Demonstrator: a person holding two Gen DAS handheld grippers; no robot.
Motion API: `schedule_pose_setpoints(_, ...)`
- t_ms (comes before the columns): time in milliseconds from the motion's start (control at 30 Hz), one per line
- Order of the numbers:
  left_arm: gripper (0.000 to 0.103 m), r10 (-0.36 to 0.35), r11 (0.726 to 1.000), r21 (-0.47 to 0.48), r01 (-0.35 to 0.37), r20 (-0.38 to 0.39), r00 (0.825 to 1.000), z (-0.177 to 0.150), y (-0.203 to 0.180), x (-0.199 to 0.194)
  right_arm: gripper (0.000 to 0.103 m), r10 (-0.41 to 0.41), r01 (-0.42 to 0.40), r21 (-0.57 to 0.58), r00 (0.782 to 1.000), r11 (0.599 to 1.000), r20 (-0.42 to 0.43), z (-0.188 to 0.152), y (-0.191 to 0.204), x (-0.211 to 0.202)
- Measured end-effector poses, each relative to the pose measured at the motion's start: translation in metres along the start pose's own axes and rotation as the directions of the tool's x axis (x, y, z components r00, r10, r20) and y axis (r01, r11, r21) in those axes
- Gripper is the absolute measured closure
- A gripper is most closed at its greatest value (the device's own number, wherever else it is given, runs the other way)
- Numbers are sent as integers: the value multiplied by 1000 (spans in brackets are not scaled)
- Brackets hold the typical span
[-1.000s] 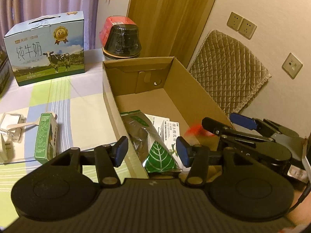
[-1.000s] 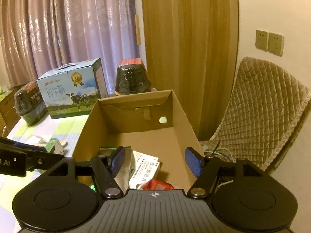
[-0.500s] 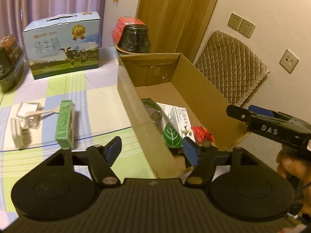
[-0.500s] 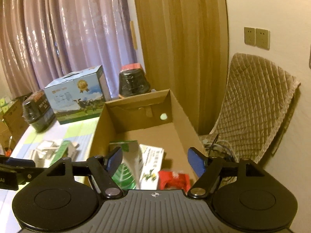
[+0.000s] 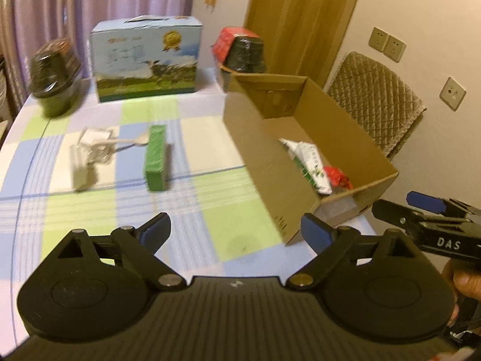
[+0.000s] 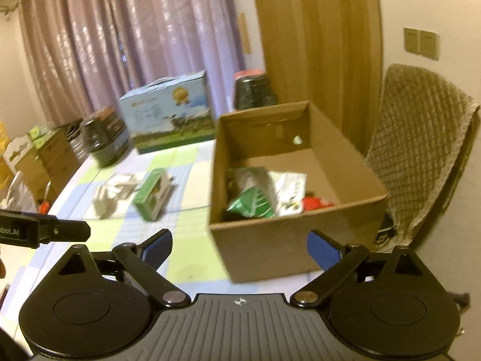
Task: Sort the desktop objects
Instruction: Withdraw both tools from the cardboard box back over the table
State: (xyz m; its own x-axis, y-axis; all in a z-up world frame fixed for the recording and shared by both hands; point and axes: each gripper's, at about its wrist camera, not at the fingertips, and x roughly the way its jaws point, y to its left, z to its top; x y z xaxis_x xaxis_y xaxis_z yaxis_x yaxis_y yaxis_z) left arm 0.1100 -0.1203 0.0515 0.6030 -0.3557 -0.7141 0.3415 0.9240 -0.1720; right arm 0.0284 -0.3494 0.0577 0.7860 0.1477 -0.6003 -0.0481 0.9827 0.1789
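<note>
- At the far left of the table [image 5: 210, 156], a dark, plastic-wrapped bowl pack [image 5: 54, 69] sits near the back edge; both views are blurred, so its print is unreadable.
- Just right of it, along the back, stands the blue milk carton case [image 5: 147, 60] with a carry handle on top.
- In front of the case, out on the checked cloth, lies a pale, whitish bundle [image 5: 87, 156]; what it is you cannot tell through the blur.
- Just beside that bundle on its right lies the green box [image 5: 156, 156], lying on the cloth and outside the cardboard box.
- Your left gripper [image 5: 237, 228] hangs above the near part of the table with its blue-padded fingers spread wide apart and nothing between them.
- At the back, a second dark bowl pack with a red lid [image 5: 240, 48] stands just behind the far wall of the cardboard box.
- The open cardboard box [image 6: 270, 243] sits on the right side of the table. Inside it lie a green leaf-print pouch [image 6: 252, 201] at the left, a white packet [image 6: 293, 192] beside it, and a red item [image 6: 315, 203] further right.
- Your right gripper [image 6: 240, 248] is held in front of the box's near wall, fingers wide apart and holding nothing.
- A quilted chair back [image 6: 421, 150] stands right of the box, against the wall.
</note>
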Motion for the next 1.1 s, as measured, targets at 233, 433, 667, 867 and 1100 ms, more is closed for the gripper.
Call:
schedule_pose_setpoints(233, 6, 75, 997, -25, -76, -14, 997, -26, 37, -22, 2, 72, -74, -31, 997, 997, -41, -15, 38, 3)
schedule_pose_setpoints(433, 4, 127, 989, -76, -128, -26, 992, -45, 69, -34, 2, 101, -105, -40, 991, 994, -87, -29, 57, 9)
schedule_pose_setpoints(667, 4, 167, 982, -87, -170, -42, 985, -57, 102, -38, 2, 96, -103, -57, 989, 993, -110, -33, 67, 17)
schedule_pose_setpoints(867, 4, 186, 979, -78, -189, -49, 981, -60, 125, -35, 2, 104, -115, -84, 987, 990, -124, -32, 77, 29)
schedule_pose_setpoints(1100, 4, 210, 978, 4, -210, -84, 974, -64, 149, -19, 2, 121, -141, -136, 982, 981, -145, -28, 94, 52)
